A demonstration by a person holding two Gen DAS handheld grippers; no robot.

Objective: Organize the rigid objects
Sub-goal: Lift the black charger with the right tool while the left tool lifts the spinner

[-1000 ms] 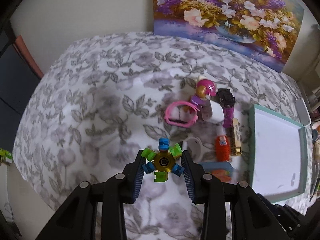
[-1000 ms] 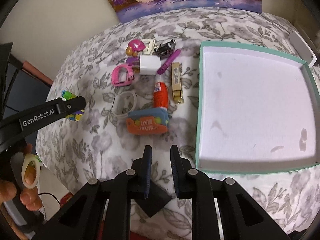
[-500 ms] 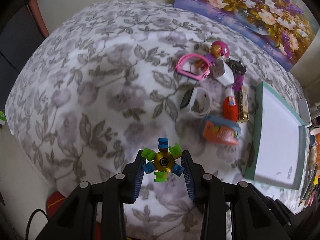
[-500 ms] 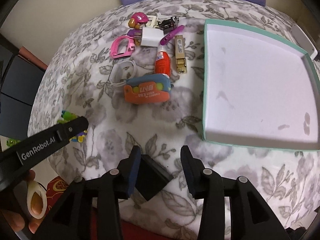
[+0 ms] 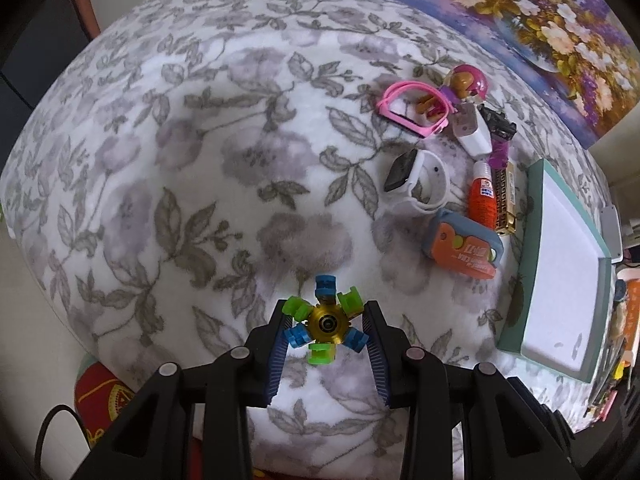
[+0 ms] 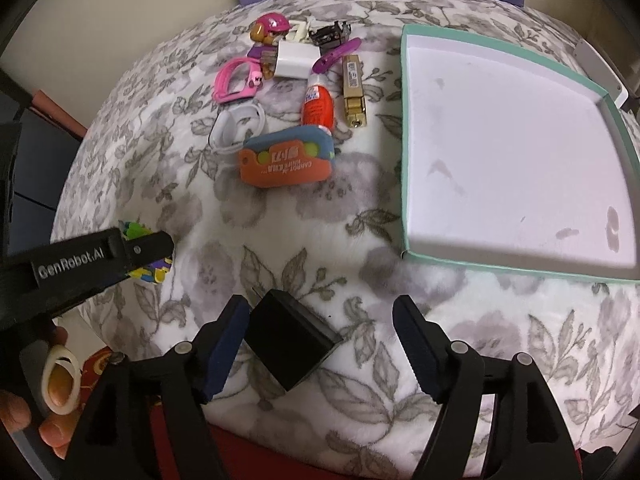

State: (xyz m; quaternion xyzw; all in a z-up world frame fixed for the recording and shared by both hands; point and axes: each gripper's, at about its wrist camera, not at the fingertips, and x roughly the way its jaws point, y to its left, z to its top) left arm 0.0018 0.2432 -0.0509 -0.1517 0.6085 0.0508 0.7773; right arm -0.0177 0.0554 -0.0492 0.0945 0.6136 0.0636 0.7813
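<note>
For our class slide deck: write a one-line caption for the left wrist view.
Left claw grips a colourful spinner toy above the floral blanket.

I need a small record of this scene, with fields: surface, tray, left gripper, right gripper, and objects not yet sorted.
surface: floral blanket
tray: teal-rimmed tray, white inside, nothing in it
left gripper: shut on the spinner toy, above the blanket's near edge
right gripper: open, black charger lying between its fingers, touching the left one
unsorted objects: orange case, glue bottle, gold bar, white watch, pink watch, white charger, doll figure
</note>
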